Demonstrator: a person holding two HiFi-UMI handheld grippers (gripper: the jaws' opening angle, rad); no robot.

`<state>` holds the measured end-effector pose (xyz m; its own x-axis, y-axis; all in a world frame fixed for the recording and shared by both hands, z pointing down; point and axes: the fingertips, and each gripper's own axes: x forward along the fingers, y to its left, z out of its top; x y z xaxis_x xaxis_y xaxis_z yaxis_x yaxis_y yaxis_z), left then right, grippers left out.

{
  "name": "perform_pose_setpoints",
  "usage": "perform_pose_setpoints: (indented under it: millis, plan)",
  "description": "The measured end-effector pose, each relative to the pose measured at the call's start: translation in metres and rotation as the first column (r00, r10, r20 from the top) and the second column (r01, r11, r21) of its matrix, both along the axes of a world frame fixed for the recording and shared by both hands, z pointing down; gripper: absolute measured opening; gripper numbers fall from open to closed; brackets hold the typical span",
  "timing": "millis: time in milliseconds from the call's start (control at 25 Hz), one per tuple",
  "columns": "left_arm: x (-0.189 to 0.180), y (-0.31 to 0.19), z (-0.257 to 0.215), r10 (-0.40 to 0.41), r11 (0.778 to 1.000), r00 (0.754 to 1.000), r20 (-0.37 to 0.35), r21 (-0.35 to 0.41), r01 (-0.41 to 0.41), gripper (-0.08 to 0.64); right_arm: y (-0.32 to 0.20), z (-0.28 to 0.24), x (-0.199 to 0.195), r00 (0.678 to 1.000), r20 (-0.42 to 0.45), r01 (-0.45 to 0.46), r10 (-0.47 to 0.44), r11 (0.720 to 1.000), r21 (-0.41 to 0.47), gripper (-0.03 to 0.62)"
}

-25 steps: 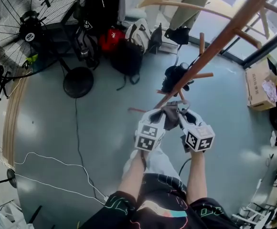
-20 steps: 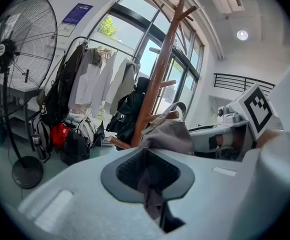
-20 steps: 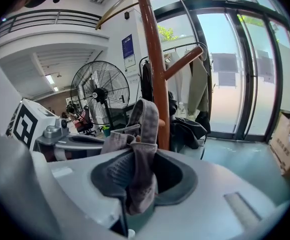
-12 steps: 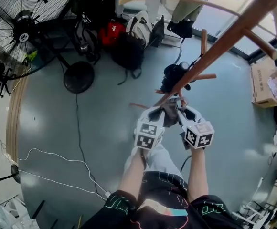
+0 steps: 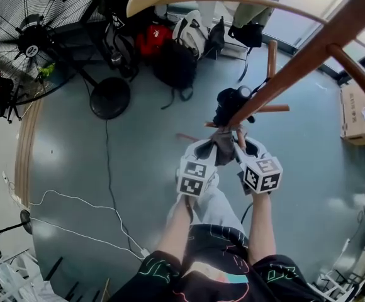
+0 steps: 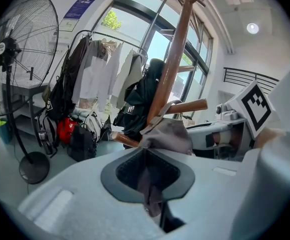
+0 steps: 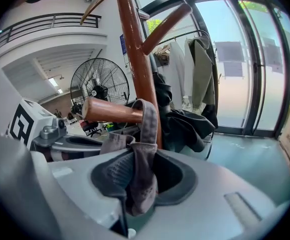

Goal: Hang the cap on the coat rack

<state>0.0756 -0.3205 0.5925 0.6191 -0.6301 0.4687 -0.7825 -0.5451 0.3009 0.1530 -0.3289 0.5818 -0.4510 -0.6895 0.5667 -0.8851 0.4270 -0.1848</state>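
The left tool (image 5: 209, 150) and the right tool (image 5: 239, 146) sit side by side, each closed on a fold of the grey cap (image 5: 224, 146). In each tool's own view the fabric is pinched between the pads and trails down through the gap, so neither tool is empty or spread wide. Gripping it from 2 sides probably keeps the cap stretched and its back strap open, so that the strap can slide along a peg.

The cap is up against the coat rack (image 5: 299, 58), at the foot of its slanted brown pole. In the right gripper view the strap arches over the end of 1 short wooden peg (image 7: 110, 111). It looks threaded on, but both tools carry the cap's weight, so the hanging seems not yet finished. A dark garment (image 5: 231, 102) hangs on the rack just beyond.

As for containers, an open cardboard box (image 5: 353, 115) stands on the floor at the right with something pale and crumpled inside. A red bag (image 5: 150, 39) and a black bag (image 5: 176, 65) lie well apart from the rack; I cannot tell what they hold.
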Motion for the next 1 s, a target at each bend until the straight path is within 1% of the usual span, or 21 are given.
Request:
perform_pose_setpoints:
  millis: [120, 240, 440, 600, 720, 800, 920, 1000]
  plan:
    - [-0.003, -0.004, 0.009, 0.005, 1.000, 1.000, 0.023, -0.019, -0.005, 0.026, -0.004, 0.010, 0.000, 1.000, -0.007, -0.003, 0.003, 1.000, -0.010, 0.107]
    - [-0.005, -0.007, 0.022, 0.008, 0.999, 0.999, 0.035, -0.051, -0.006, 0.032, -0.007, 0.022, 0.003, 0.999, -0.017, -0.029, 0.028, 0.999, -0.025, 0.112]
    - [-0.006, -0.009, 0.027, 0.008, 0.999, 0.998, 0.065, -0.052, -0.004, 0.048, -0.009, 0.023, 0.008, 0.998, -0.007, -0.062, 0.062, 0.998, -0.022, 0.127]
    - [-0.009, -0.003, 0.025, 0.028, 0.998, 0.997, 0.065, -0.060, -0.024, 0.088, -0.001, 0.020, 0.015, 0.995, -0.020, -0.096, 0.096, 0.995, -0.020, 0.138]
    - [-0.015, 0.000, 0.016, 0.030, 0.999, 0.998, 0.048, -0.037, -0.028, 0.091, 0.007, 0.018, 0.019, 0.992, -0.025, -0.122, 0.121, 0.992, -0.024, 0.160]
    - [-0.018, -0.001, 0.007, 0.027, 1.000, 0.999, 0.039, -0.010, -0.027, 0.090, 0.013, 0.013, 0.022, 0.990, -0.021, -0.139, 0.138, 0.990, -0.015, 0.160]
    - [-0.020, -0.002, -0.015, 0.026, 0.998, 1.000, 0.016, 0.052, -0.027, 0.077, 0.021, 0.000, 0.026, 0.987, -0.014, -0.161, 0.161, 0.987, 0.016, 0.160]
    - [-0.018, -0.001, -0.032, 0.030, 0.994, 1.000, 0.009, 0.101, -0.031, 0.064, 0.027, -0.011, 0.029, 0.984, 0.010, -0.180, 0.180, 0.983, 0.039, 0.160]
